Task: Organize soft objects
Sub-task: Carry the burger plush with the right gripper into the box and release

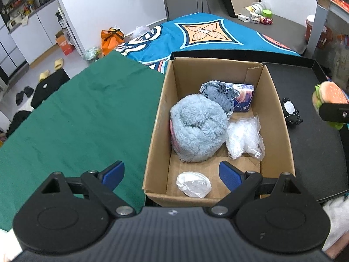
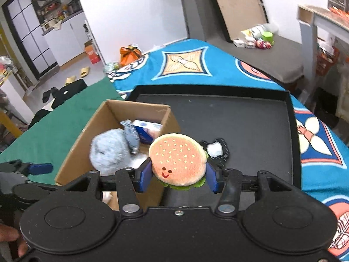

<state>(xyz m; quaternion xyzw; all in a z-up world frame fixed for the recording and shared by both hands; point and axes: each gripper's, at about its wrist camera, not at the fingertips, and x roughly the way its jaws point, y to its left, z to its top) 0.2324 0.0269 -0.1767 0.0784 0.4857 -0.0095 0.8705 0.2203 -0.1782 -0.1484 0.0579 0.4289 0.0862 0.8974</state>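
Observation:
My right gripper (image 2: pixel 177 178) is shut on a plush hamburger (image 2: pixel 177 160) with a smiling face, held in the air above the black tray (image 2: pixel 250 118), just right of the cardboard box (image 2: pixel 72 152). The same hamburger (image 1: pixel 329 96) shows at the right edge of the left wrist view. My left gripper (image 1: pixel 172 175) hangs open over the near end of the box (image 1: pixel 152 131), nothing between its fingers. Inside lie a fluffy blue plush (image 1: pixel 198 128), a denim piece (image 1: pixel 218 96), a tissue pack (image 1: pixel 243 98), clear plastic wrap (image 1: pixel 243 139) and a small white bag (image 1: pixel 194 184).
A black-and-white lacy item (image 1: pixel 291 111) lies on the tray right of the box. A green cloth (image 1: pixel 76 118) covers the table on the left, a blue patterned blanket (image 1: pixel 207 35) lies beyond. A person's fingers (image 2: pixel 9 238) show at the lower left.

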